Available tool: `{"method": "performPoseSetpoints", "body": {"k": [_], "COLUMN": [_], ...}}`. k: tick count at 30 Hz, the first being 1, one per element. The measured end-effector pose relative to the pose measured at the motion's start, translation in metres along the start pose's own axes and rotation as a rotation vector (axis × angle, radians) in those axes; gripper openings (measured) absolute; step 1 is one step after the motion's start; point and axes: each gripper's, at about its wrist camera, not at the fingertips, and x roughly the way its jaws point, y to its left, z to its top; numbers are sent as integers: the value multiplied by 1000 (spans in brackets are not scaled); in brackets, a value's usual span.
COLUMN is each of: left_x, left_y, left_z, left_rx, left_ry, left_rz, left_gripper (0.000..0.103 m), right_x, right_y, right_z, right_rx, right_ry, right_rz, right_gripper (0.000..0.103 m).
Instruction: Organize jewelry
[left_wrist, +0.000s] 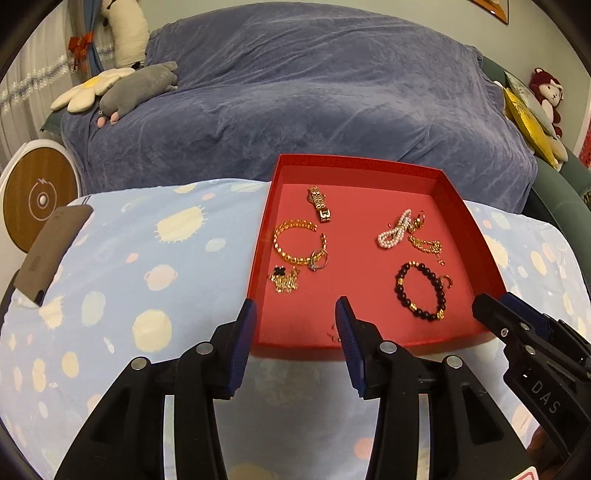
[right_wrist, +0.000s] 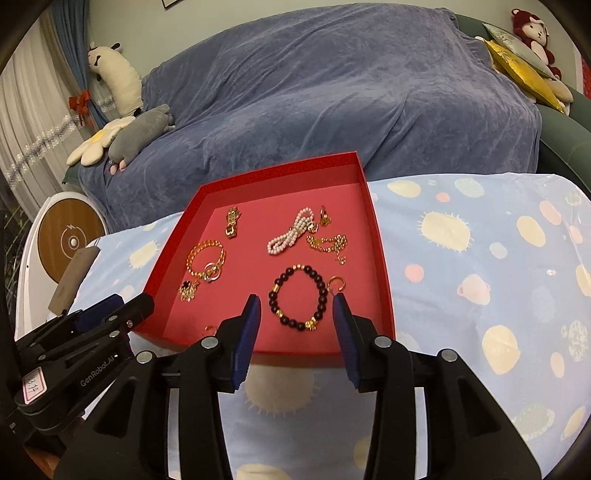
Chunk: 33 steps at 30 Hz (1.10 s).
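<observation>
Since every piece lies loose in the red tray (left_wrist: 480, 236) on the surface, I list them as light and slippery: bead bracelet (right_wrist: 299, 299) firm, best pinched across its band; pearls (right_wrist: 290, 236) probably limp. Left tool (left_wrist: 295, 314) and right tool (right_wrist: 297, 314): half open, empty, touching nothing.

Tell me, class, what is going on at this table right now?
A person is sorting jewelry with two hand-held tongs. Both the left tongs and the right tongs hover open and empty at the near edge of a red tray. Inside lie a dark bead bracelet, a pearl strand, a gold watch, a gold bangle and smaller gold pieces. Nothing is being gripped.
</observation>
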Motion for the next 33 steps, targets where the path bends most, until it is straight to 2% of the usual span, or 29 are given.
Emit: {"method": "performPoseSetpoints", "body": {"k": [1, 4, 8, 10, 13, 15, 20, 25, 33], "left_x": [-4, -15, -34, -41, -49, -56, -63, -72, -78], "left_y": [1, 0, 0, -1, -2, -1, 5, 2, -1], "left_z": [-5, -17, -34, -42, -52, -58, -69, -76, -83], "left_rx": [-1, 23, 27, 27, 26, 20, -12, 2, 20], "left_ry": [-2, -7, -31, -27, -25, -37, -25, -38, -48], "left_rz": [0, 14, 27, 25, 24, 40, 42, 49, 57], "left_gripper": [43, 47, 63, 65, 72, 82, 83, 84, 84], "right_x": [-4, -17, -34, -42, -53, -58, -69, -79, -86], "right_y": [1, 3, 5, 7, 8, 11, 16, 14, 6], "right_z": [-4, -17, -30, -35, -44, -51, -62, -69, -73], "right_rx": [-5, -17, -44, -53, -49, -58, -95, -115, -51], "right_ry": [5, 4, -10, -17, -26, -33, -57, -67, -80], "right_rz": [-1, -9, -23, -27, -26, -39, -69, -100, -98], "right_gripper": [40, 50, 55, 59, 67, 76, 87, 92, 94]}}
